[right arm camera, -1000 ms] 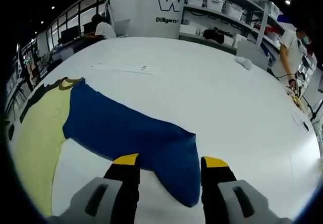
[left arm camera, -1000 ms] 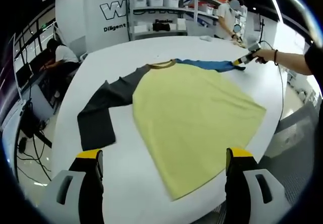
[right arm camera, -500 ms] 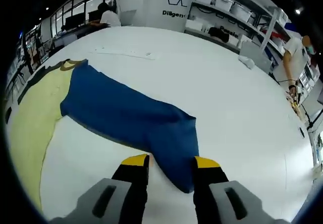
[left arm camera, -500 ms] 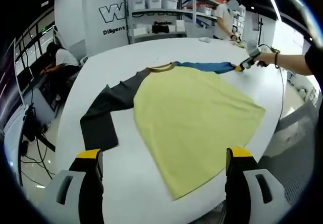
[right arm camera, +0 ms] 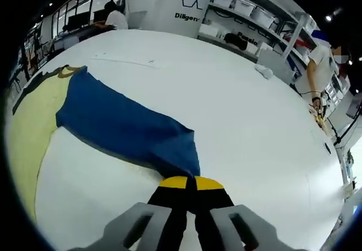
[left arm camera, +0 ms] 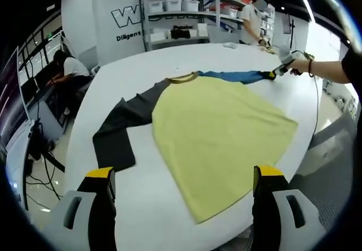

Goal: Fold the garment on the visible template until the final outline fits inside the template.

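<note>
A long-sleeved shirt lies spread flat on the white table (left arm camera: 141, 206): yellow body (left arm camera: 218, 132), dark grey sleeve (left arm camera: 121, 129) running to the left, blue sleeve (left arm camera: 232, 76) stretched to the far right. In the right gripper view the blue sleeve (right arm camera: 121, 129) runs from the collar down to my right gripper (right arm camera: 188, 183), which is shut on the cuff end. From the left gripper view that same right gripper (left arm camera: 273, 73) sits far off at the sleeve's tip, held by a hand. My left gripper (left arm camera: 184, 174) stands open above the shirt's near hem, touching nothing.
Shelving with white bins (left arm camera: 181, 5) stands beyond the table. One person stands at the far right (right arm camera: 322, 64), another sits at a desk on the left (left arm camera: 65, 70). A small white cloth (right arm camera: 266, 70) lies on the table's far side. Cables hang off the left table edge.
My right gripper has closed from open onto the blue sleeve's cuff. The left gripper stays open; its view has barely shifted.
</note>
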{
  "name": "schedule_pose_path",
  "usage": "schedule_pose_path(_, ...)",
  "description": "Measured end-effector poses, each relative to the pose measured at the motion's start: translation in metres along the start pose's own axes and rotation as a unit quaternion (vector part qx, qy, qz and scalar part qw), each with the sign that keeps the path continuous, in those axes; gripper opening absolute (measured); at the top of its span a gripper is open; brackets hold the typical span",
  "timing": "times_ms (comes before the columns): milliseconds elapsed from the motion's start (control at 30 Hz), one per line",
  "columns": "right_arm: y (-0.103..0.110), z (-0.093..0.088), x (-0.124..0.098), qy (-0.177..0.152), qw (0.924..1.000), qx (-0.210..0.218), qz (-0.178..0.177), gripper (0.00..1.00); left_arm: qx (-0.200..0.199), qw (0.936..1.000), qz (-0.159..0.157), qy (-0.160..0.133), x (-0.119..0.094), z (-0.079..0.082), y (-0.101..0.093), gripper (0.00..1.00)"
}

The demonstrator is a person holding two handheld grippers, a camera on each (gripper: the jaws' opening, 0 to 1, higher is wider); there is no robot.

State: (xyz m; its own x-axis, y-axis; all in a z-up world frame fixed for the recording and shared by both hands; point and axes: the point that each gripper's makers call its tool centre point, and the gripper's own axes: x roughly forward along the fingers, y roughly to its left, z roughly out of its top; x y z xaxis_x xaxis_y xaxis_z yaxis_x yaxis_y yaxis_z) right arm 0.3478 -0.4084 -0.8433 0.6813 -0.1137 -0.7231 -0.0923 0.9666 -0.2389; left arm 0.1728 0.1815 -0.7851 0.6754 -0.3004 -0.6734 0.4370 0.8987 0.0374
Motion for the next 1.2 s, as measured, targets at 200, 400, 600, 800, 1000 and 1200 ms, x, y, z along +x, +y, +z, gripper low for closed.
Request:
schedule_pose_path(200,-0.028,0.003,-0.002,-0.015,0.9989,0.033,-0.030,0.00,0.002,1.0000,-0.002,-0.003,-0.001,0.001,-0.001,0.98)
schedule_pose_path(400,-0.044,-0.002,0.007,-0.010,0.9967,0.070,-0.041,0.00,0.007,1.0000,-0.005,0.004,-0.001,-0.001,-0.001,0.98)
schedule_pose_path(600,-0.044,-0.005,0.017,-0.005,0.9956,0.085,-0.039,0.00,0.015,0.9998,-0.006,0.009,0.000,0.000,-0.001,0.98)
schedule_pose_path(800,-0.043,-0.014,0.022,0.012,0.9903,0.132,-0.041,0.00,0.016,0.9998,-0.007,0.013,0.001,0.000,-0.002,0.98)
schedule_pose_path(1000,-0.050,-0.024,0.023,0.030,0.9871,0.149,-0.050,0.02,0.017,0.9997,-0.008,0.015,0.002,-0.001,-0.003,0.97)
schedule_pose_path(1200,-0.041,-0.027,0.000,0.025,0.9860,0.156,-0.055,0.09,0.018,0.9997,-0.012,0.014,0.002,-0.001,-0.006,0.97)
